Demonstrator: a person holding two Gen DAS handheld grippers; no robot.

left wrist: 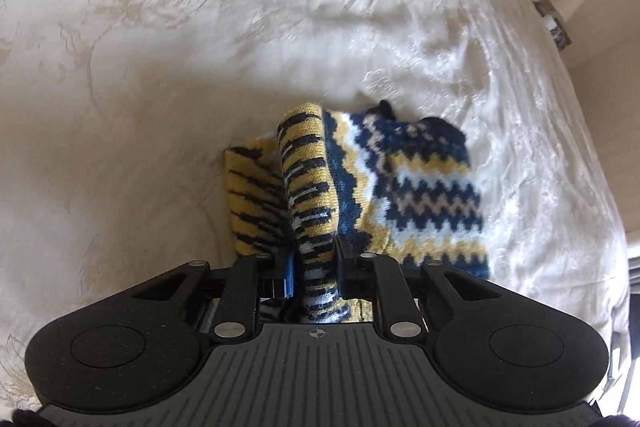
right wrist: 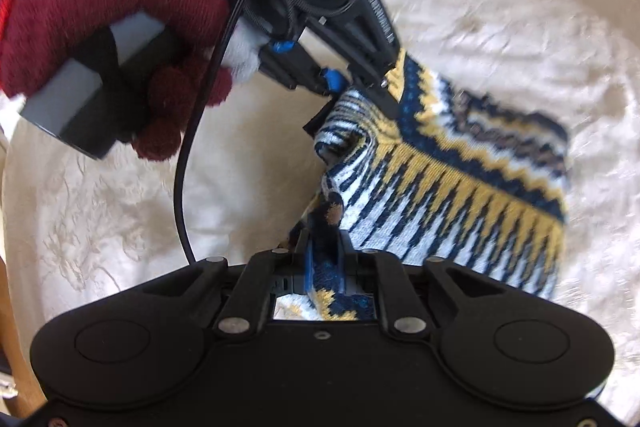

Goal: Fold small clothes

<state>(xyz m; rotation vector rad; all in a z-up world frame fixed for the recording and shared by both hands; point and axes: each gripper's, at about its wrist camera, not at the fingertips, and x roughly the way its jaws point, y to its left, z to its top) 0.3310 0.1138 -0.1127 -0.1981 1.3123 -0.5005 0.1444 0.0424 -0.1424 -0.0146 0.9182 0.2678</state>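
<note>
Both my grippers are clamped on one edge of the knit (right wrist: 460,187), lifting it off the bed (left wrist: 160,67). Left gripper (left wrist: 316,267) pinches a bunched fold; right gripper (right wrist: 324,259) holds the near corner. The body trails away from my fingers and to the right, zigzag bands of navy, yellow and white, rumpled and half-folded.
</note>
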